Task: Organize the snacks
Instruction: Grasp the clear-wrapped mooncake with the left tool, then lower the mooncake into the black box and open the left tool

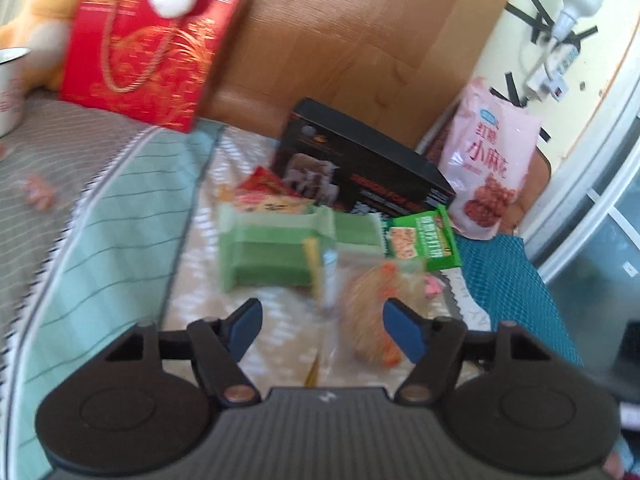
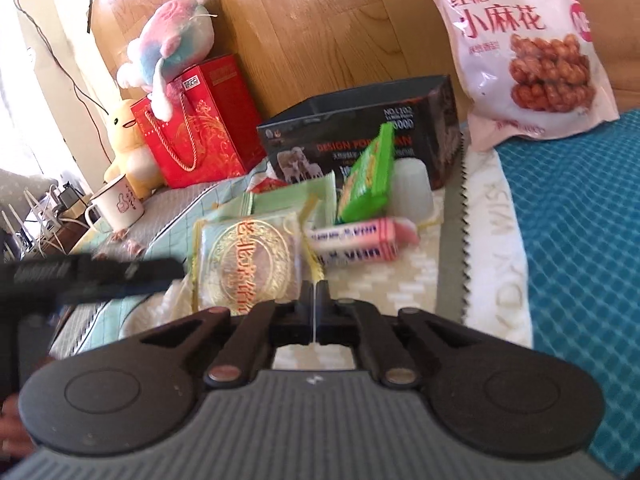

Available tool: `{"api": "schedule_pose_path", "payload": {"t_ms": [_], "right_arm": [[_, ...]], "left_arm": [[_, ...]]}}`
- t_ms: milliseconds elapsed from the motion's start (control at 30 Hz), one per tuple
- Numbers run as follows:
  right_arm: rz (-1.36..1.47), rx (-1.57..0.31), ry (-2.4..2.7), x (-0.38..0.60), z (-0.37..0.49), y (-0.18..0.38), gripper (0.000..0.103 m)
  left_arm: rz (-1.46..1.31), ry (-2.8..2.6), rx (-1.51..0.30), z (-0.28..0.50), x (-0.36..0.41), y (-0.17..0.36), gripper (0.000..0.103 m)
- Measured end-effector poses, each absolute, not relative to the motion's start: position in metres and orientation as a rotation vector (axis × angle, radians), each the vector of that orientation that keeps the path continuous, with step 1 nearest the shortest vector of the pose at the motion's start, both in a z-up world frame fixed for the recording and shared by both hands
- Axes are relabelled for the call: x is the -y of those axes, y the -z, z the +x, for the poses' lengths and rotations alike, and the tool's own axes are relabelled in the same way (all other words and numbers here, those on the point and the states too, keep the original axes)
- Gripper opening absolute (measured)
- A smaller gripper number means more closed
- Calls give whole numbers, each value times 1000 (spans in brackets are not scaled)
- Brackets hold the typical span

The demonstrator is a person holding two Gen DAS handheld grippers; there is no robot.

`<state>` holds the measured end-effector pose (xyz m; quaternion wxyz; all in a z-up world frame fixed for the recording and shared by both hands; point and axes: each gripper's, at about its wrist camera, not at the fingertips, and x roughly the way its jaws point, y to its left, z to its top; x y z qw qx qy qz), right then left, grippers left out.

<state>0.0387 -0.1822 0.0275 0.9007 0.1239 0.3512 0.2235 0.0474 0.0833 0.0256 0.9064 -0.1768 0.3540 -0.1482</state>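
Observation:
A clear packet with a round gold-printed pastry [image 1: 372, 320] [image 2: 248, 260] lies on the pale bed cover. My left gripper [image 1: 324, 330] stands open around it; the packet sits close to the right pad and the left pad is clear of it. From the right wrist view the left gripper [image 2: 160, 274] is a blurred dark shape at the packet's left edge. My right gripper [image 2: 316, 300] is shut just in front of the packet. The wrapper's yellow seam runs up to its tips; I cannot tell if it is pinched. Green packets [image 1: 272, 248], a green box [image 2: 368, 176] and a pink-white tube [image 2: 356, 240] lie behind.
A black box [image 2: 360, 128] stands against the wooden headboard [image 2: 320, 32], with a pink snack bag [image 2: 520, 48] leaning to its right. A red gift bag [image 2: 200, 120], plush toys [image 2: 176, 40] and a white mug [image 2: 120, 204] crowd the left. A teal blanket [image 2: 580, 240] covers the right.

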Motion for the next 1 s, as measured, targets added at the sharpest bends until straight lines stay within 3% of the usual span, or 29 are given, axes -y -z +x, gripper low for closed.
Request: {"api": "schedule_pose_path", "payload": {"t_ms": [33, 133, 200, 267, 433, 500, 567, 800, 1000], "right_arm": [[247, -723, -460, 184, 35, -28, 3], [174, -706, -468, 183, 28, -28, 18], [124, -706, -501, 181, 28, -26, 61], [73, -697, -536, 177, 29, -25, 71], [-109, -698, -621, 150, 39, -10, 70], [-145, -677, -651, 142, 37, -12, 35], [-175, -655, -638, 138, 33, -16, 28], [-94, -517, -581, 158, 40, -57, 27], [-56, -438, -487, 163, 106, -79, 27]], "left_arm": [[-360, 312, -745, 52, -79, -25, 67], [-353, 326, -783, 58, -70, -20, 66], [-346, 327, -789, 55, -69, -18, 66], [-347, 321, -795, 53, -70, -18, 64], [-364, 333, -841, 55, -71, -9, 49], [-371, 379, -856, 55, -69, -9, 36], [-359, 394, -858, 52, -65, -14, 33], [-285, 456, -723, 61, -51, -65, 35], [-255, 429, -659, 140, -24, -99, 36]]}}
